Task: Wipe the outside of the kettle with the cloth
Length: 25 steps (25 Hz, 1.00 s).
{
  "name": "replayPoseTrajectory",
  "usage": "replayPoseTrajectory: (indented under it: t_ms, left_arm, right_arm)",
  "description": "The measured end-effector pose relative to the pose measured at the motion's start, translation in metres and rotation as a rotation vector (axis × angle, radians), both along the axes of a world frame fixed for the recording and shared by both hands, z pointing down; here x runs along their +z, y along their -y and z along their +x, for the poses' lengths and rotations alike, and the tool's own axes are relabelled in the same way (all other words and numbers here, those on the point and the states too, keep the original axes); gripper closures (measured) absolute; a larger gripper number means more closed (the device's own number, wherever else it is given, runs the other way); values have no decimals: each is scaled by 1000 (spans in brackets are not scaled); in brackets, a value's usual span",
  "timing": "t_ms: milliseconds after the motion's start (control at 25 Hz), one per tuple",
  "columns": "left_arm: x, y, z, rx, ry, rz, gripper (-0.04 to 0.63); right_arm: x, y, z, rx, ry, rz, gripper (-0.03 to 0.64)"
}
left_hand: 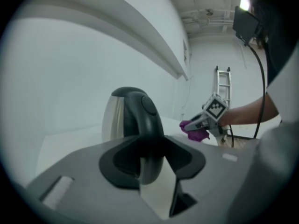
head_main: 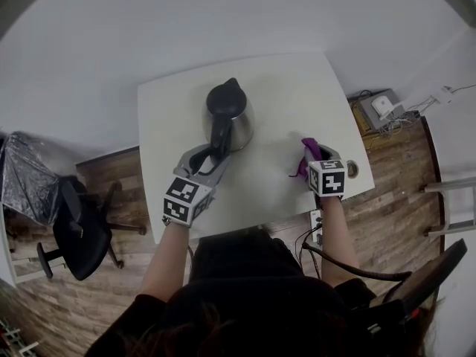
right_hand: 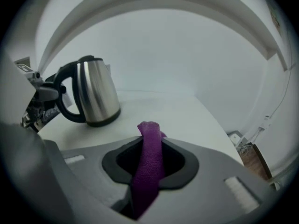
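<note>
A steel kettle (head_main: 236, 121) with a black lid and handle stands upright near the middle of the white table (head_main: 290, 88). My left gripper (head_main: 214, 155) is shut on its black handle (left_hand: 150, 125), which fills the gap between the jaws in the left gripper view; the steel body (left_hand: 113, 118) shows just behind. My right gripper (head_main: 312, 157) is to the right of the kettle, apart from it, and shut on a purple cloth (right_hand: 150, 155) that stands up out of the jaws. In the right gripper view the kettle (right_hand: 96, 97) is at the left, with the left gripper (right_hand: 41, 101) on its handle.
The table's front edge (head_main: 260, 225) lies right under both grippers. A black office chair (head_main: 74, 233) stands on the wooden floor to the left. Cables and a box (head_main: 383, 106) lie on the floor at the right. A ladder (left_hand: 222, 80) leans on the far wall.
</note>
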State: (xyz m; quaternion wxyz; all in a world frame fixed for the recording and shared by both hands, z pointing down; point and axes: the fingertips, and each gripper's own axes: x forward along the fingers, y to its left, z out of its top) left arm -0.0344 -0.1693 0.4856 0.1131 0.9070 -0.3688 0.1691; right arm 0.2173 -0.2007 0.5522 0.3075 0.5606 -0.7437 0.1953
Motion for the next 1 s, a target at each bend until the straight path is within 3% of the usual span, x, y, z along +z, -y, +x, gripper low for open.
replayPoseTrajectory:
  t_ms: [280, 520, 720, 1000]
  left_arm:
    - [2, 2, 1, 3, -16, 0, 430]
    - [6, 3, -1, 8, -4, 3, 431]
    - [8, 8, -1, 8, -11, -3, 431]
    - [7, 6, 3, 15, -16, -6, 431]
  right_arm:
    - [-109, 19, -101, -245, 131, 264, 534]
    - [-189, 29, -162, -407, 125, 443, 534]
    - [-207, 34, -196, -453, 170, 489, 534]
    - [-161, 29, -221, -505, 185, 472, 534]
